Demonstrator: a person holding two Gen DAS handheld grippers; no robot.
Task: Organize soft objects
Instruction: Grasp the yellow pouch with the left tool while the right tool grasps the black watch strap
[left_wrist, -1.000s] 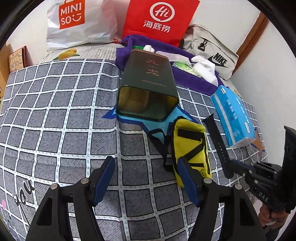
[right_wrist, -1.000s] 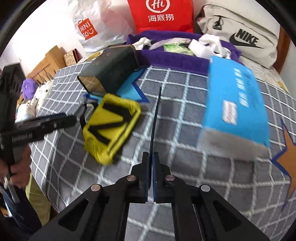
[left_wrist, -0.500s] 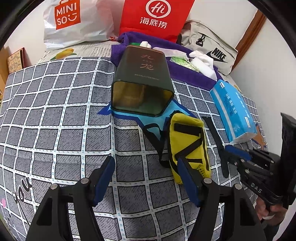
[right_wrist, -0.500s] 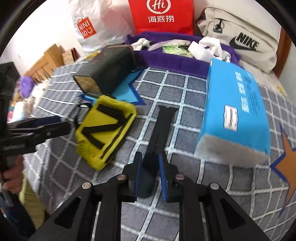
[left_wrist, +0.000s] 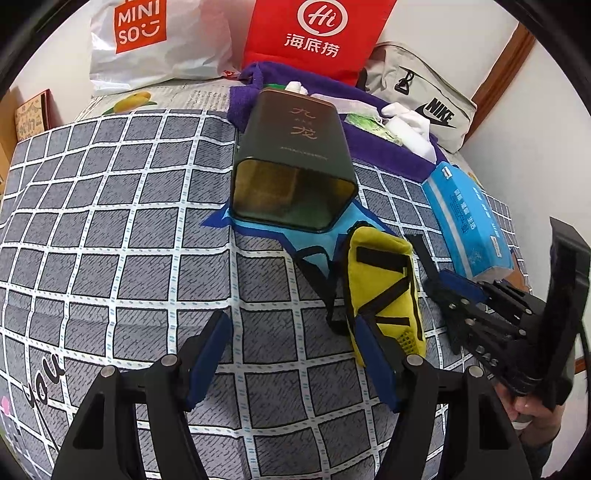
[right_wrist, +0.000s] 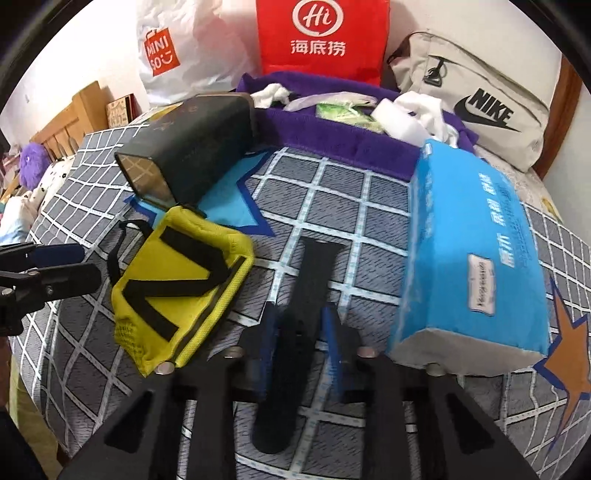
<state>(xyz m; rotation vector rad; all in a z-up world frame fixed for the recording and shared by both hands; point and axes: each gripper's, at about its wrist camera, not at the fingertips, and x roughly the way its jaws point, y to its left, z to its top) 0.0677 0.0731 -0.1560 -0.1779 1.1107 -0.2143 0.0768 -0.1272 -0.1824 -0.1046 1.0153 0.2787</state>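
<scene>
Domestic bedroom. Indicated by a bed covered with a grey grid-pattern quilt (left_wrist: 110, 221), a wooden headboard (right_wrist: 62, 122), a wooden door frame (left_wrist: 502, 66) against white walls, shopping bags from Miniso (left_wrist: 147, 40) and Haidilao (right_wrist: 321, 37), a Nike bag (right_wrist: 476, 99), and a tissue pack (right_wrist: 472, 254) lying on the bedding.

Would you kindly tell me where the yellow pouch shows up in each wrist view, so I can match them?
Left wrist: yellow pouch right of centre, beside the left gripper's right finger.
Right wrist: yellow pouch left of centre, left of the black strap.
Shared landmark: the dark green tin lying just behind it.
</scene>
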